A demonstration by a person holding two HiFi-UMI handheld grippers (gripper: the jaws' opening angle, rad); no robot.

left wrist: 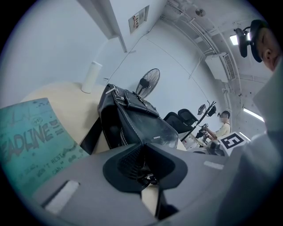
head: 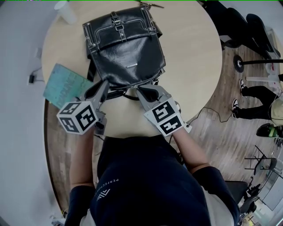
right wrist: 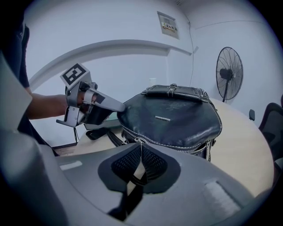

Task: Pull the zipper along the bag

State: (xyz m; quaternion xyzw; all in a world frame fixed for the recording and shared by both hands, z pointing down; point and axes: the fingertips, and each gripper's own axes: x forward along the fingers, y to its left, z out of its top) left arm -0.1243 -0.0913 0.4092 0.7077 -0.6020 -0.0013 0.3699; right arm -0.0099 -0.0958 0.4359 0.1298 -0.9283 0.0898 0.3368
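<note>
A black leather bag (head: 126, 48) lies flat on the round pale table (head: 194, 53), its buckled flap at the far side. Its silver zipper (right wrist: 194, 148) runs along the near edge. My left gripper (head: 105, 84) pinches the bag's near left corner; in the left gripper view the bag (left wrist: 132, 126) runs straight into the left gripper (left wrist: 142, 148). My right gripper (head: 140, 92) sits at the middle of the near edge. In the right gripper view the right gripper (right wrist: 140, 145) is shut on the thin zipper pull where the zipper meets the bag (right wrist: 177, 117).
A teal booklet (head: 66, 86) lies left of the bag at the table's edge. A white cup (head: 66, 11) stands at the far left. A black strap (right wrist: 99, 132) trails under the bag. Office chairs (head: 247, 26) and a seated person (head: 256, 99) are off to the right.
</note>
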